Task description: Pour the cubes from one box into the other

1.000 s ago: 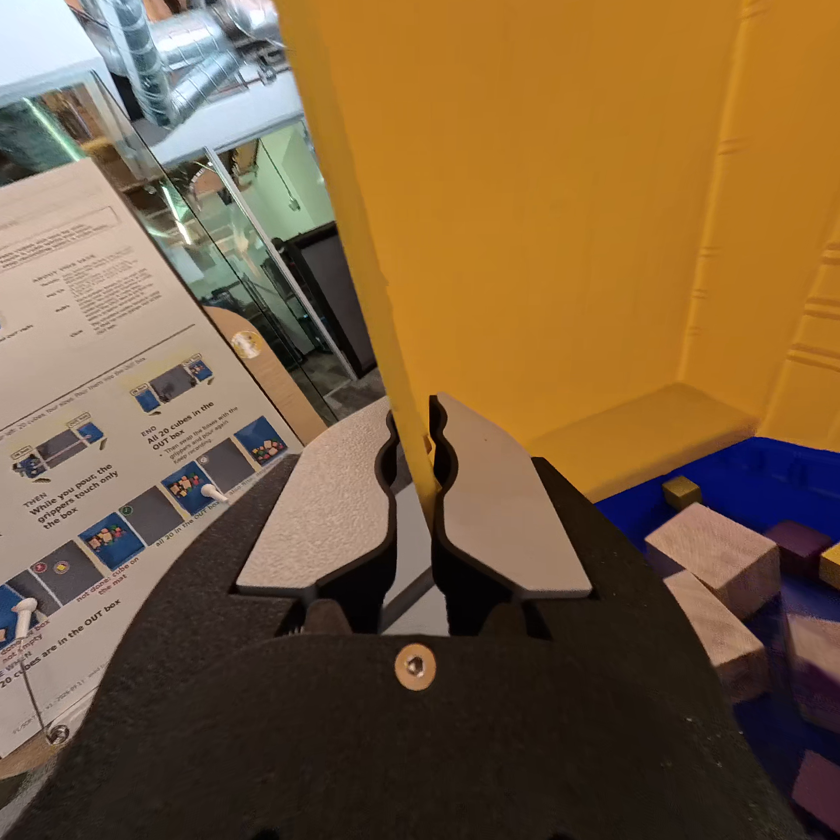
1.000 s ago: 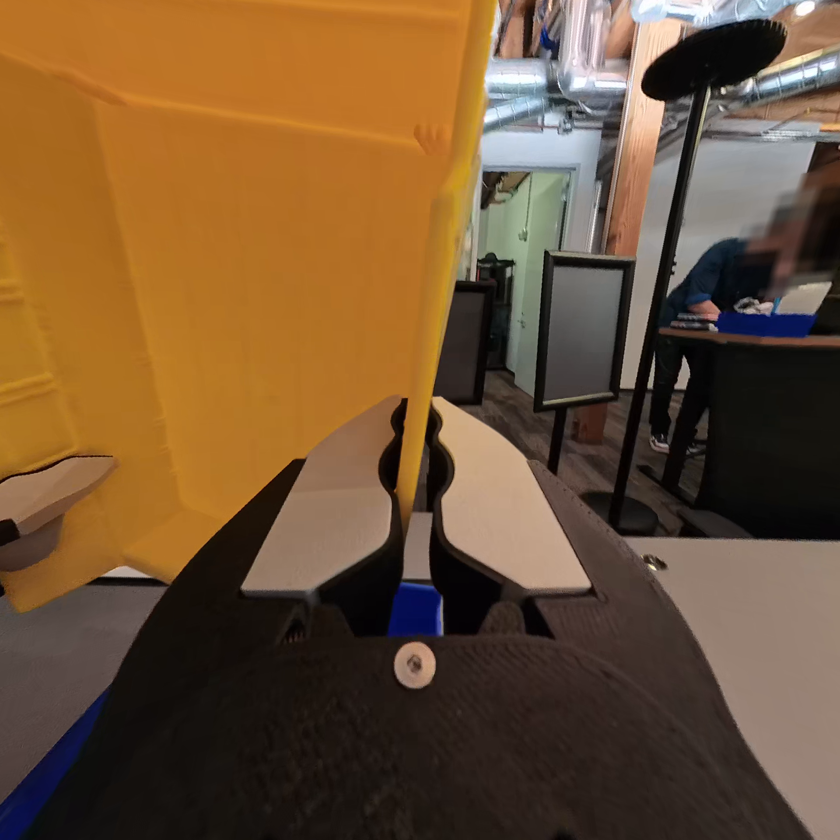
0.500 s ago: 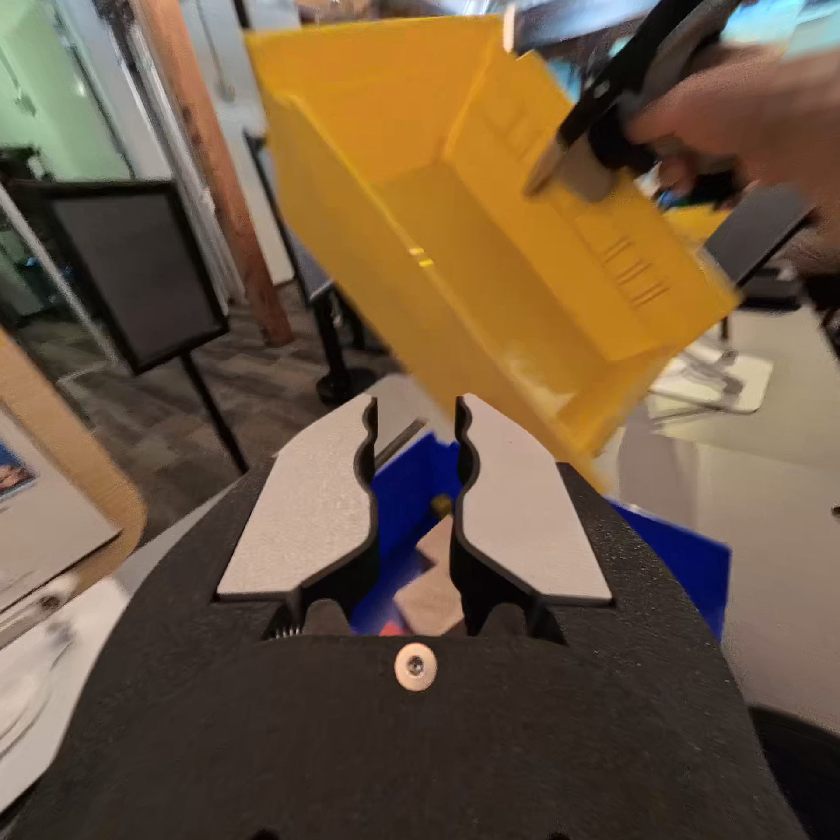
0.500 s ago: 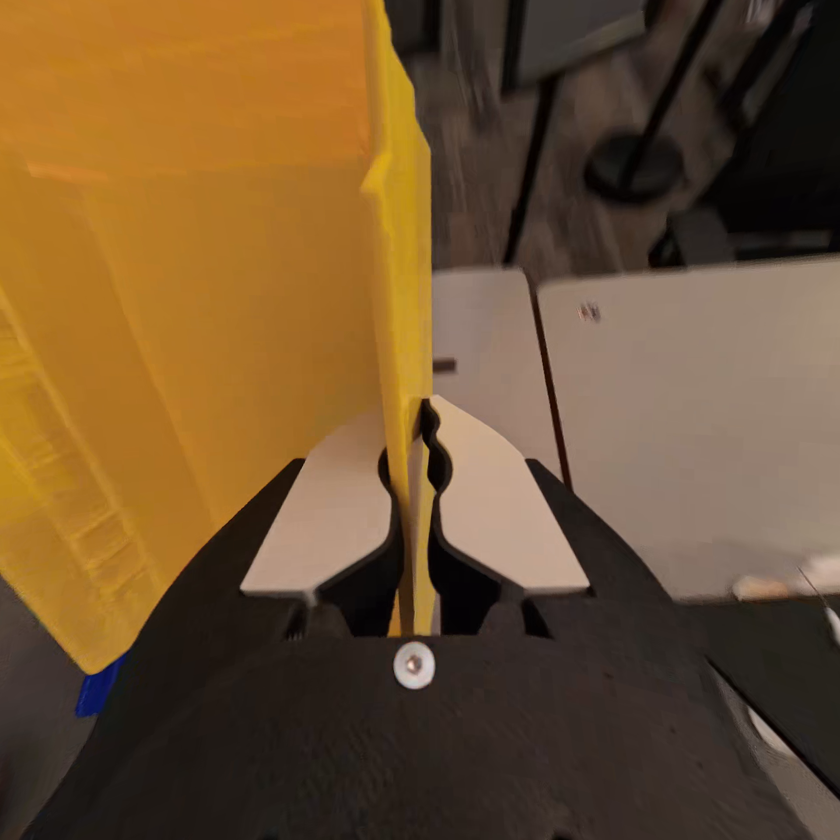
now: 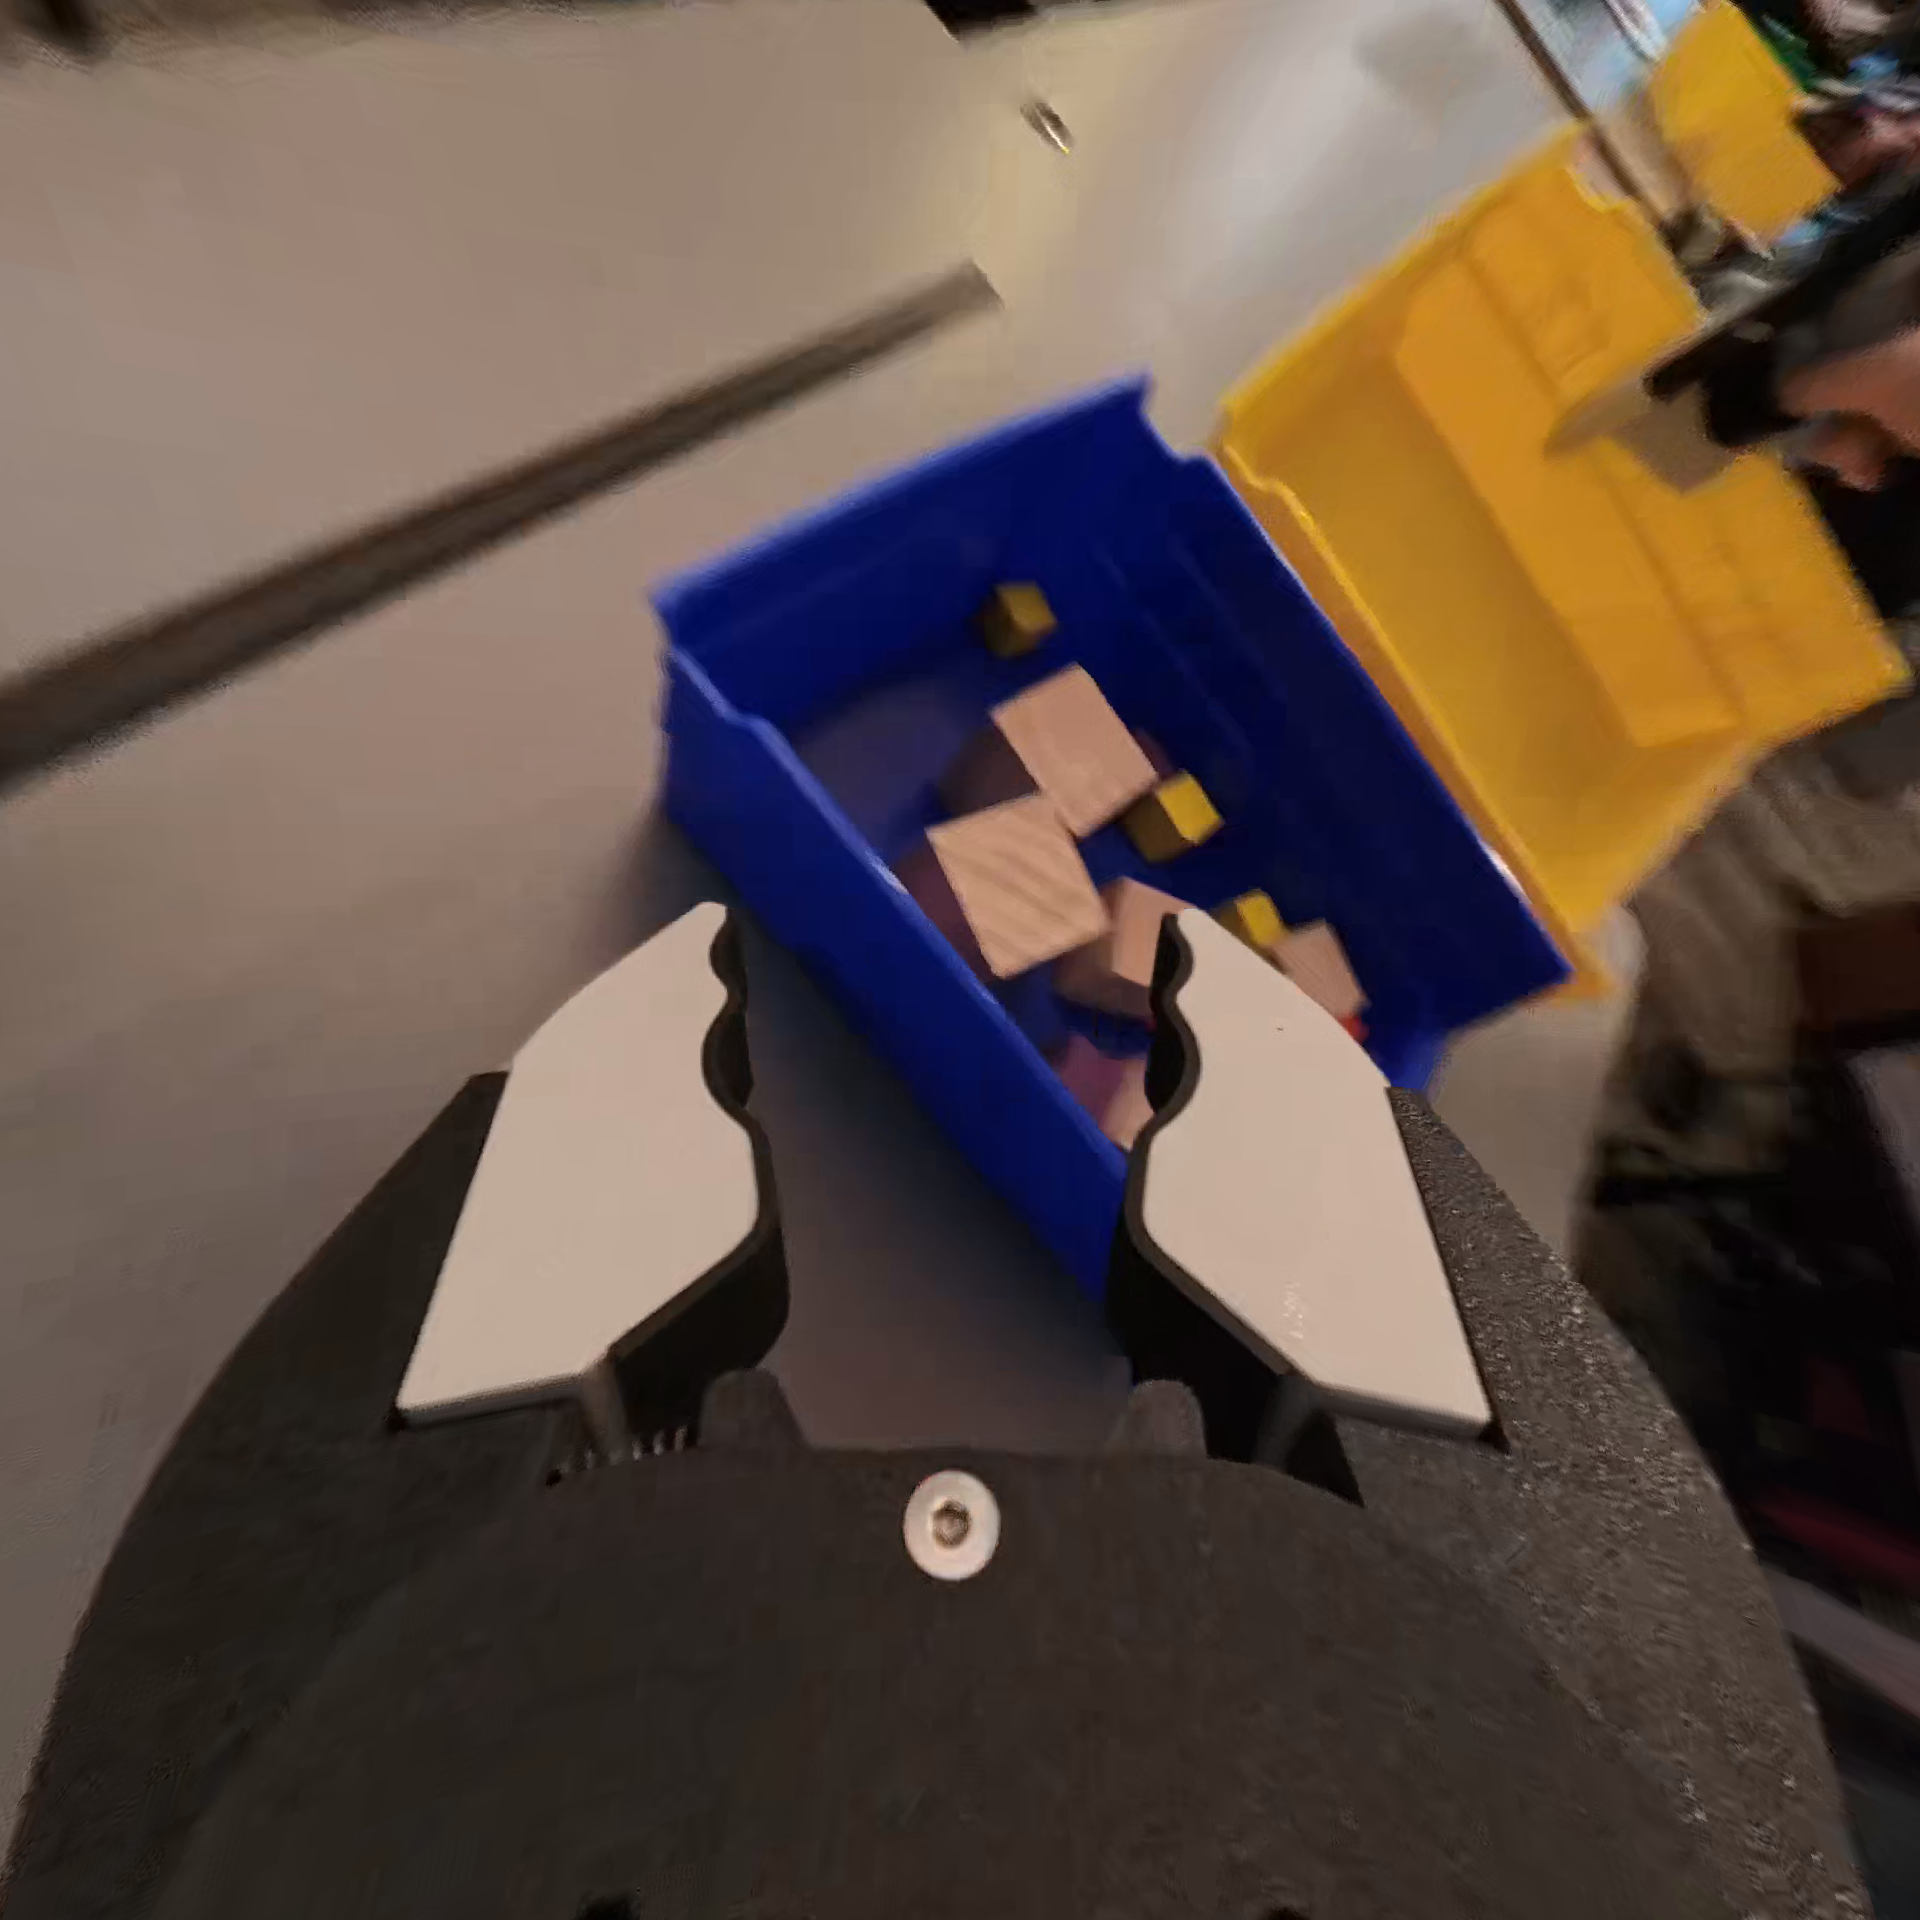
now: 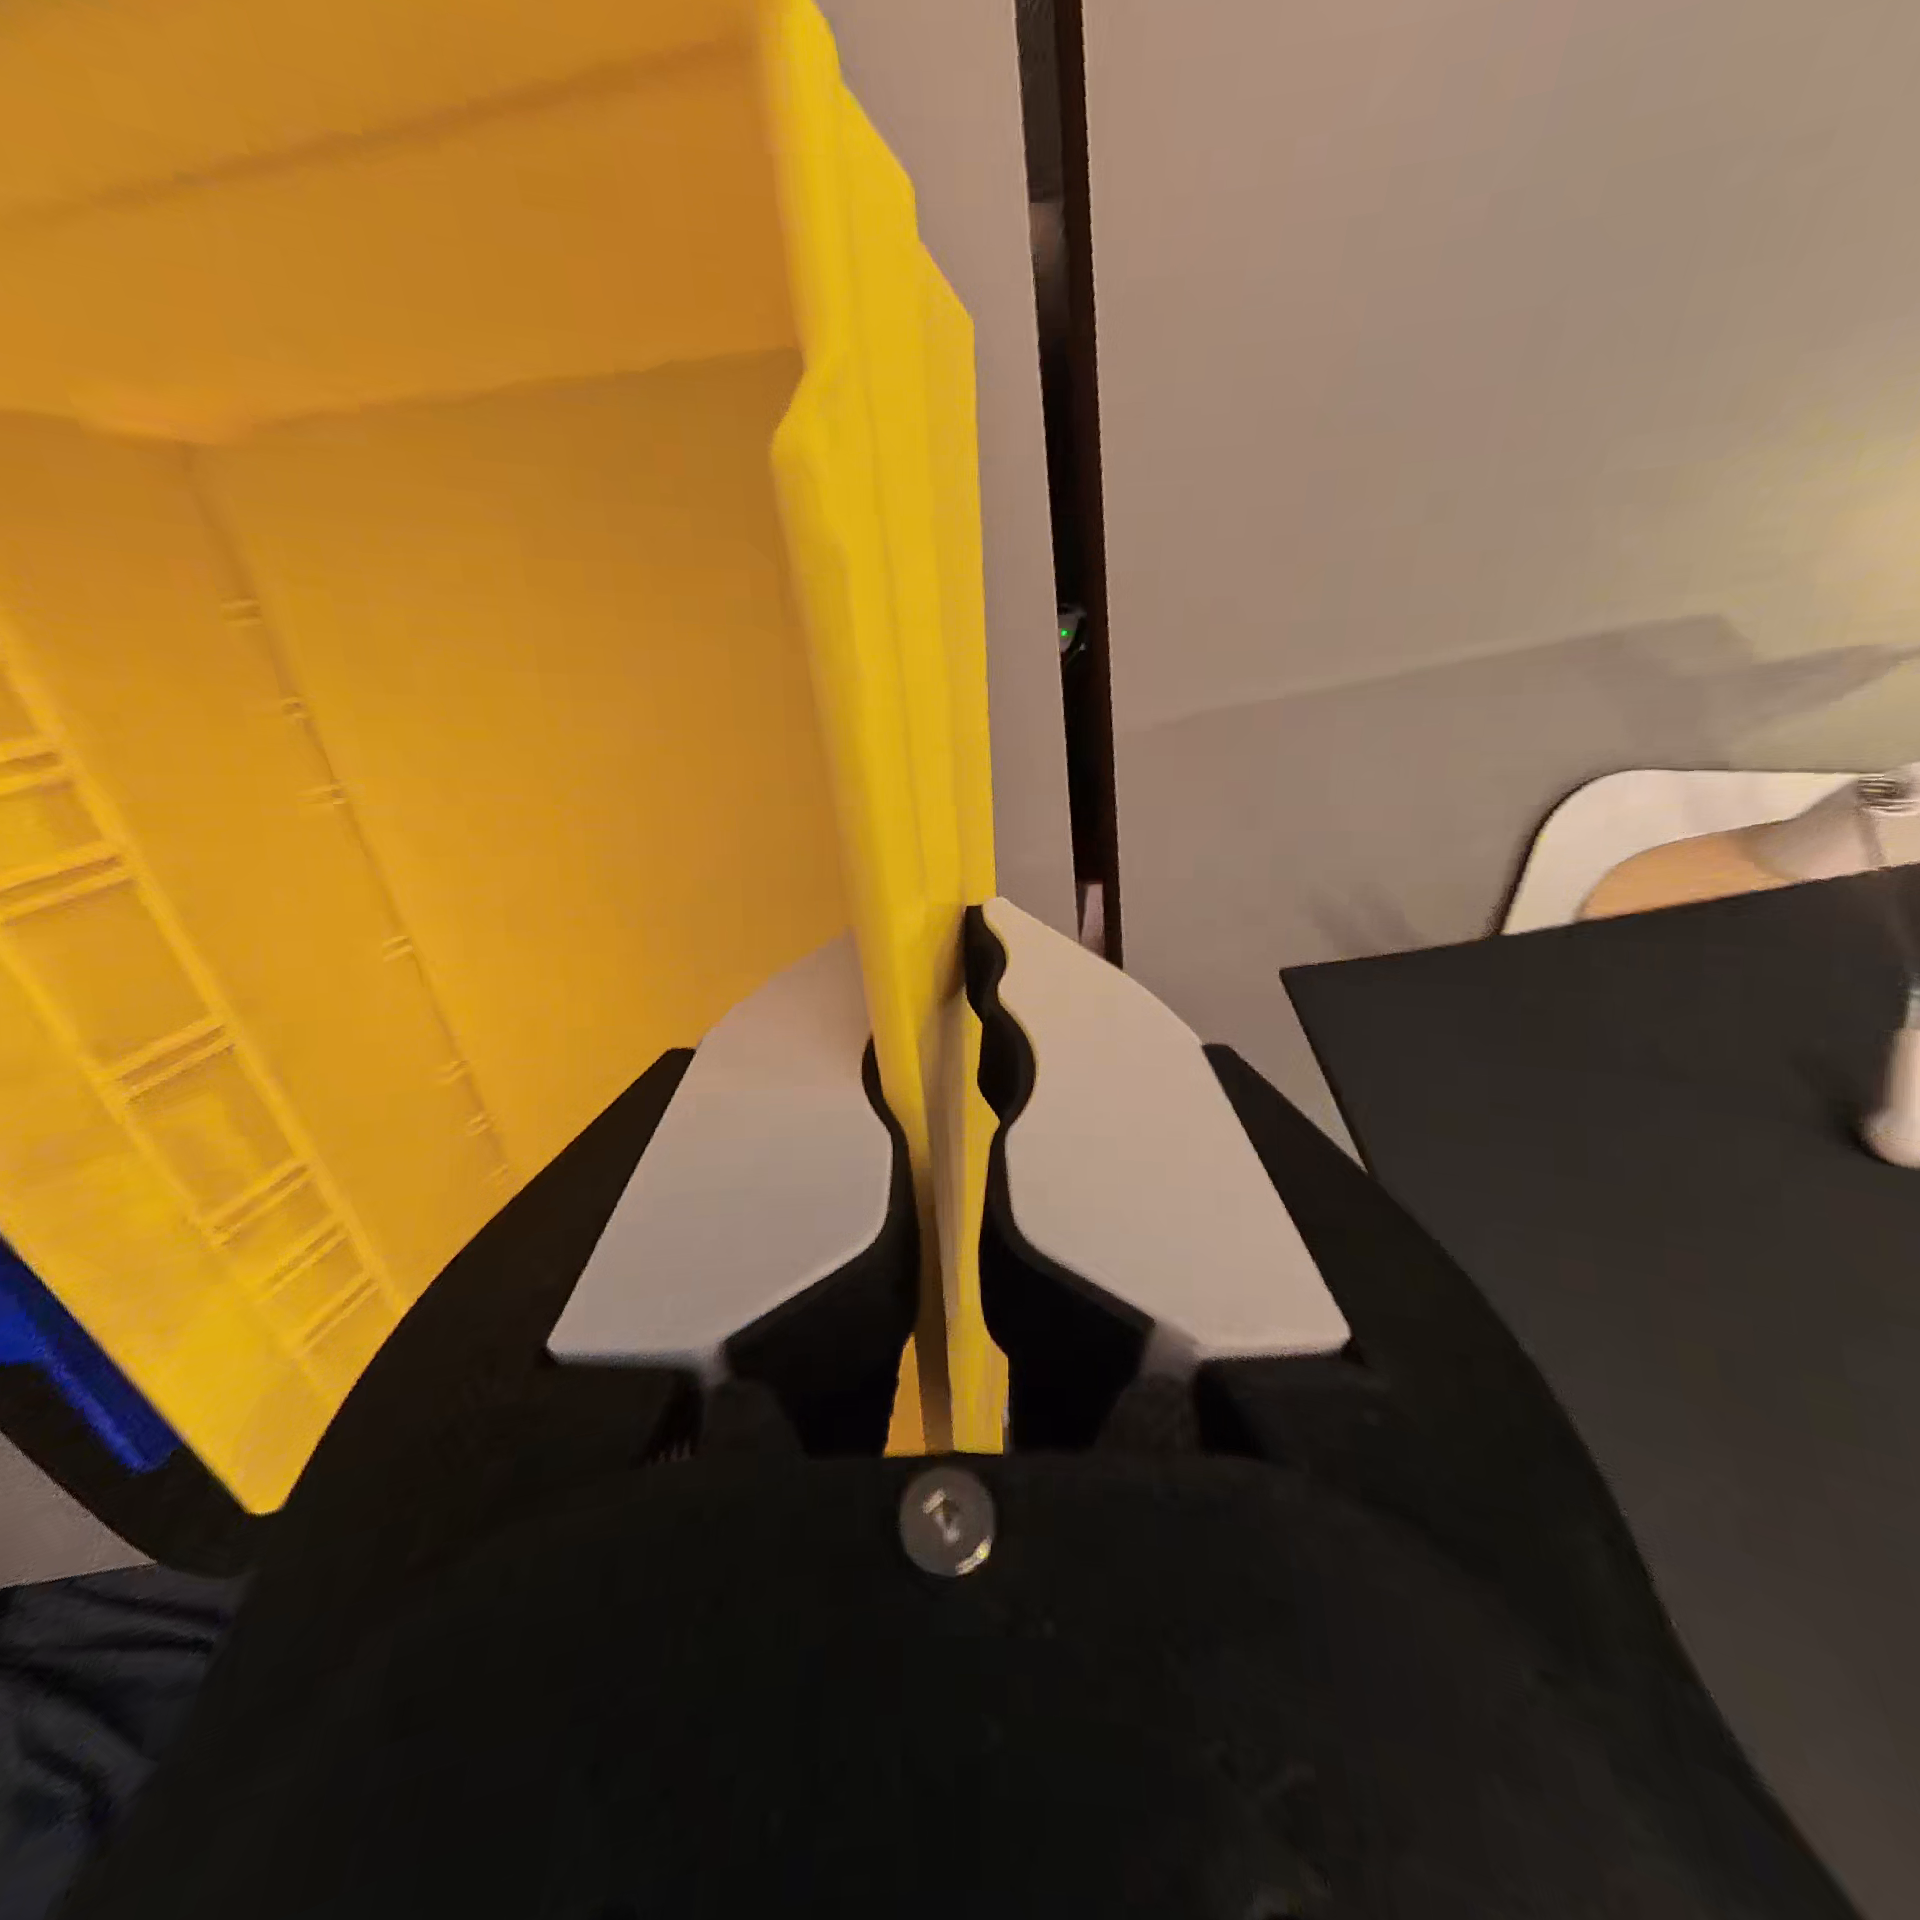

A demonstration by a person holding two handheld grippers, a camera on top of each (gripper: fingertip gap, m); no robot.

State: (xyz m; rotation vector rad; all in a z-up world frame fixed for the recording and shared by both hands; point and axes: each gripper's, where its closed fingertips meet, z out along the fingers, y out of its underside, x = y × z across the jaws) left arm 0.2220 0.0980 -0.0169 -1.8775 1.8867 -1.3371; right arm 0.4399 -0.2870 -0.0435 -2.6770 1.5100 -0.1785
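Left gripper (image 5: 940,971) jaws spread wide, holding nothing — lower centre of the left wrist view, poised over the near corner of the blue box (image 5: 873,935). Blue box sits mid-frame on the grey table (image 5: 312,416), cubes (image 5: 1075,748) piled inside: plain wood, yellow, purple. Yellow box (image 6: 468,727) fills the left of the right wrist view, no cubes visible inside — right gripper (image 6: 920,997) clamped on its side wall. Just right of the blue box in the left view.

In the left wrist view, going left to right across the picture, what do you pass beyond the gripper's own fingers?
Grey table → blue box holding the cubes → empty yellow box → right gripper at the yellow box's far wall.
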